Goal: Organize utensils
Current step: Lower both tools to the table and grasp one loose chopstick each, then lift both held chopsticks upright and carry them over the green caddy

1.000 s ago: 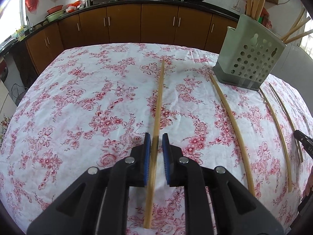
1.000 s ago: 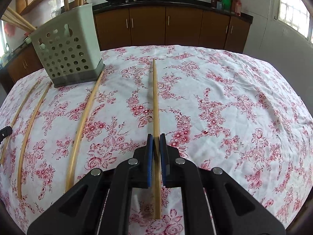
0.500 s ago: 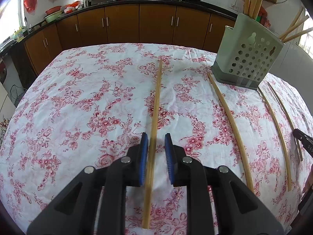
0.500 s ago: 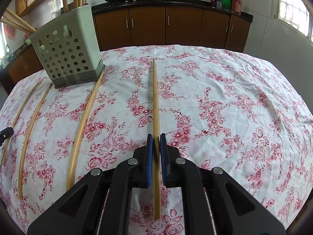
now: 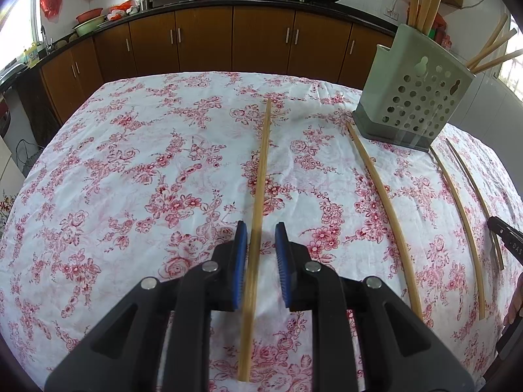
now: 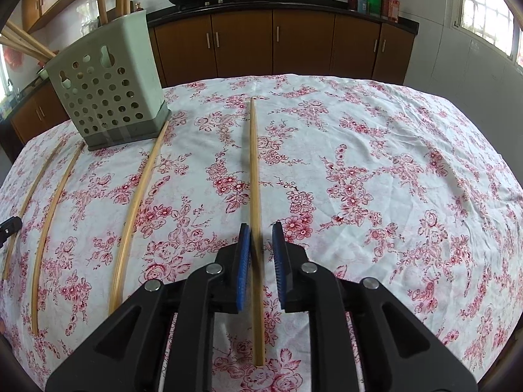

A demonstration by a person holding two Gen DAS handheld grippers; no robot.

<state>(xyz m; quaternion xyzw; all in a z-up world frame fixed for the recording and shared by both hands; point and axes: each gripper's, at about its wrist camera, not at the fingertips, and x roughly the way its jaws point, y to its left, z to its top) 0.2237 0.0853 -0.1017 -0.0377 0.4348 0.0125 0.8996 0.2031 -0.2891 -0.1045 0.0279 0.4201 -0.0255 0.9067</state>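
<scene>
Long bamboo chopsticks lie lengthwise on the flowered tablecloth (image 5: 130, 170). My left gripper (image 5: 260, 228) straddles one chopstick (image 5: 263, 163), which runs between the blue pads (image 5: 240, 261) with a gap on each side. My right gripper (image 6: 261, 228) straddles another chopstick (image 6: 253, 163). Its jaws are opening, and the stick lies close to the left pad (image 6: 243, 261), clear of the right one. A pale green perforated holder (image 5: 415, 104) (image 6: 108, 98) stands at the back between the grippers, with several chopsticks upright in it.
Two more chopsticks (image 5: 382, 205) (image 5: 457, 215) lie loose between the grippers, in front of the holder. The right gripper's tip (image 5: 503, 241) shows at the left wrist view's right edge. Brown kitchen cabinets (image 6: 294, 42) run behind the table. The cloth drops off at the table's edges.
Both grippers stayed in place. The left jaws parted off their chopstick first. The right jaws, shut on their chopstick until half a second ago, have now parted too.
</scene>
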